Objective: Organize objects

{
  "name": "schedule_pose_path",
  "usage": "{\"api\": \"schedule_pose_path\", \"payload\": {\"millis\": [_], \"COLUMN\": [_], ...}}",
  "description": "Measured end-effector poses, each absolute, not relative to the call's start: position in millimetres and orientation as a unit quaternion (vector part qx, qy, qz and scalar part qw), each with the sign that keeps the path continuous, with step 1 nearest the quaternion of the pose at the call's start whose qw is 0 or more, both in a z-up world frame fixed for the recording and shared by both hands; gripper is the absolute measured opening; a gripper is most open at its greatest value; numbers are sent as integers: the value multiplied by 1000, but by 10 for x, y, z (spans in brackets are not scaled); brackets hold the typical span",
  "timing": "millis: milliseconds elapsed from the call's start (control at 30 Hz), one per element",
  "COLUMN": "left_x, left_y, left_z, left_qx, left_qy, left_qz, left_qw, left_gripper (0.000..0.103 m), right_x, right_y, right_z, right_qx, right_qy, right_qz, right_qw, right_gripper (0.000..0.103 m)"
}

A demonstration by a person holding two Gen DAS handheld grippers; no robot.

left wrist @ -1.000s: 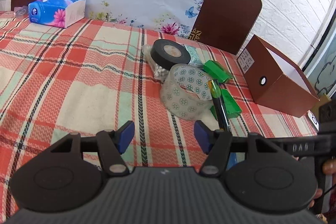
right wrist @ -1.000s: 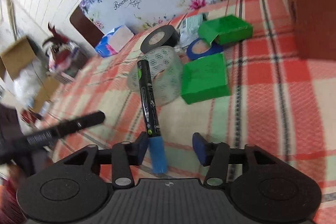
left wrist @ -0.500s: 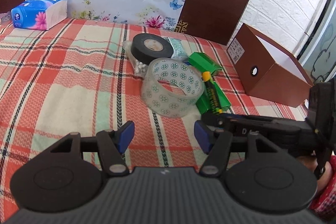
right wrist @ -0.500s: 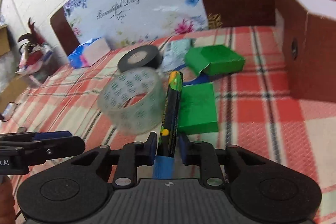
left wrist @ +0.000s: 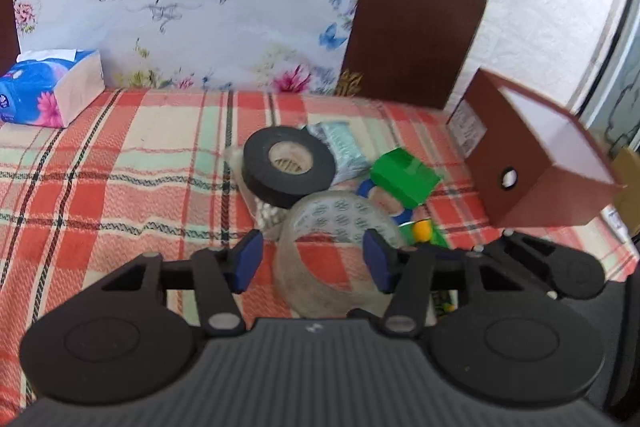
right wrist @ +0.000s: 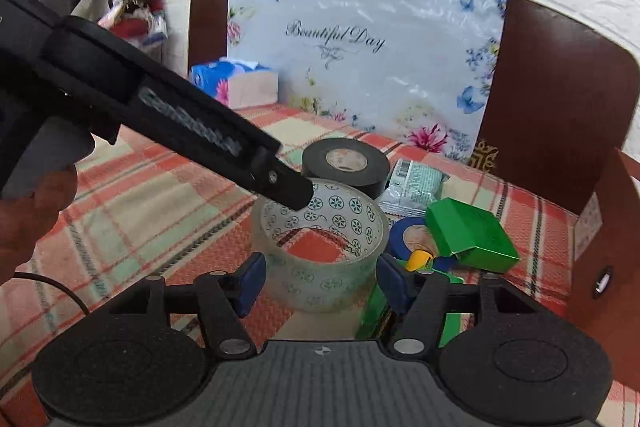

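A clear tape roll [right wrist: 320, 255] printed with green flowers stands on the checked cloth. My right gripper [right wrist: 320, 283] has its opening jaws either side of the roll, pads apart from it. The black-and-green marker, yellow end [right wrist: 418, 259] showing, lies free beside the right pad on a green box [right wrist: 376, 311]. My left gripper [left wrist: 312, 259] hangs over the same clear tape roll [left wrist: 336, 255] with its jaws closing and nothing pressed between the pads. One of its fingers [right wrist: 288, 189] is at the roll's far rim.
Behind the clear roll lie a black tape roll [left wrist: 288, 167], a blue tape roll [right wrist: 412, 239], a second green box [right wrist: 472, 235] and a patterned sachet [right wrist: 412, 187]. An open brown box [left wrist: 532, 167] stands at the right, and a tissue box [left wrist: 48, 95] at the far left.
My right gripper let go of the marker, spread its jaws and now straddles the clear roll. My left gripper moved forward over the roll and narrowed its jaws.
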State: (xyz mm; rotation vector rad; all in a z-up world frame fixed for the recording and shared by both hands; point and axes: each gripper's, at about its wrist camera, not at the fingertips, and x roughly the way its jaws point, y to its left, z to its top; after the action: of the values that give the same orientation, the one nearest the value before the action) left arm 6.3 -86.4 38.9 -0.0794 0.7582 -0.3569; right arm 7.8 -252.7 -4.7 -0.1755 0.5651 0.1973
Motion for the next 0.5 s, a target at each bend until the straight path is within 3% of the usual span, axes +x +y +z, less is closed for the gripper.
{"api": "schedule_pose_path", "payload": {"millis": [67,100,267,500], "left_x": [214,267,170,-25], "left_y": [-891,-885,-785,-1011], "left_z": [253,176,183,697], "left_qx": [-40,-40,-55,-36], "left_qy": [399,411,404,353], "left_qz": [-174,-165,-151,-174], "left_qw": [899,896,900,919], "left_gripper": [32,30,28,28], "right_x": [209,267,321,-77], "right_y": [-2483,-2453,-2388,-2522], "right_z": [-112,-146,-175,199], "right_qx": [-93,-98,-104,-123], "right_qy": [284,285,272,185], "right_qz": [99,100,108,67], "right_qw": [949,948,950,973], "right_gripper": [76,80,84,84]}}
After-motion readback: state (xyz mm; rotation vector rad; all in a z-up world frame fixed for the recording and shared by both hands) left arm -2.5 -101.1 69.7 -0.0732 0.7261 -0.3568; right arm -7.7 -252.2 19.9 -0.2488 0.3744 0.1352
